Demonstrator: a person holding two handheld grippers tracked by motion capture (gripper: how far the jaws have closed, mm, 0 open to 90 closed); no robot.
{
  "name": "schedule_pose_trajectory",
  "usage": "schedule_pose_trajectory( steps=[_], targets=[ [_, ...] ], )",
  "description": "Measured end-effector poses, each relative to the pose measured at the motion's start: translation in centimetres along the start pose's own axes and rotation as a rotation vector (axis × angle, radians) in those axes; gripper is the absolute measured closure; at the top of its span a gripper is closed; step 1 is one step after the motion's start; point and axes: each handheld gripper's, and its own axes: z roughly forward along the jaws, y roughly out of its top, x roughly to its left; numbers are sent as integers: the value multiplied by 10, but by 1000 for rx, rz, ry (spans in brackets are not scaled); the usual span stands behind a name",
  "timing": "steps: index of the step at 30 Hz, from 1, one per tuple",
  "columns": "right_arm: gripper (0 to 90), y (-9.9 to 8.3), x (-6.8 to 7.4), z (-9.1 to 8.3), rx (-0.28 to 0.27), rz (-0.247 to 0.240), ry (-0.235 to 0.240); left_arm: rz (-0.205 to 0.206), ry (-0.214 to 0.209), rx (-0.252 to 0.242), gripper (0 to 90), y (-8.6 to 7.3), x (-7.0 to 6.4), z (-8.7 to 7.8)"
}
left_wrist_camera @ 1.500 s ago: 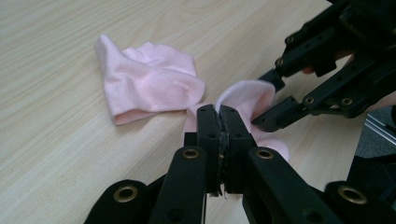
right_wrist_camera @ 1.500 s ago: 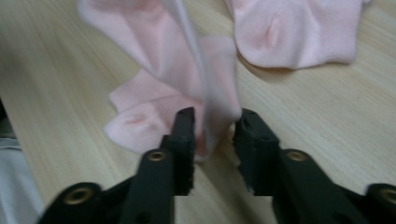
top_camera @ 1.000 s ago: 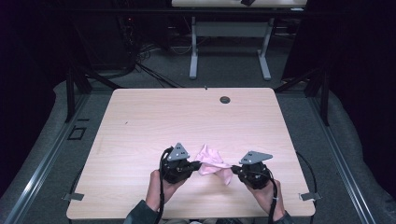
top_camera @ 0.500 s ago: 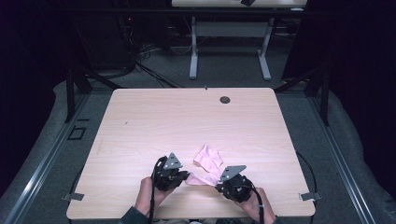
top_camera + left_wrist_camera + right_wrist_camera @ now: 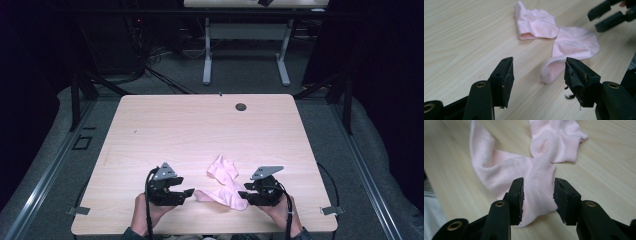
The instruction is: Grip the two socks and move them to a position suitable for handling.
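A pale pink sock (image 5: pixel 223 182) lies twisted on the wooden table (image 5: pixel 200 125) near its front edge. My left gripper (image 5: pixel 189 192) is open just left of the sock's curled end, with nothing between its jaws. In the left gripper view that gripper (image 5: pixel 539 68) points at the curled end of the sock (image 5: pixel 571 42), and the right gripper (image 5: pixel 604 16) is at the top right. My right gripper (image 5: pixel 243 195) is open at the sock's right end. In the right gripper view that gripper (image 5: pixel 539 192) straddles the sock (image 5: pixel 506 165), jaws apart on either side of the fabric.
A dark round grommet (image 5: pixel 241 106) sits near the table's far edge. Another table's legs (image 5: pixel 207 50) stand behind on the grey floor. Bare tabletop stretches beyond and to both sides of the sock.
Both hands came back toward the table's front edge, then spread apart. The sock now lies lower and more stretched out between the grippers.
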Motion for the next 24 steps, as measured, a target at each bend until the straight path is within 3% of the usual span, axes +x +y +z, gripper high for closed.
schedule_pose_trajectory(
  steps=[2, 6, 13, 18, 21, 24],
  targets=[
    [600, -2, -2, 7, 24, 11, -16, 33, 14, 24, 427, 1, -7, 10],
    [644, -6, -2, 18, 62, 9, -48, 77, 36, 75, 569, 0, -15, 25],
    [823, -9, -3, 21, 44, 24, -65, 119, 42, 107, 884, -12, -19, 38],
    [894, -11, -3, 19, 41, 42, -66, 119, 21, 96, 898, -17, -20, 36],
    [900, -14, -3, 17, 23, 51, -84, 166, 57, 65, 899, -19, -24, 26],
    [900, -17, -3, 12, 14, 57, -99, 255, 106, 23, 898, -19, -32, 14]
  ],
)
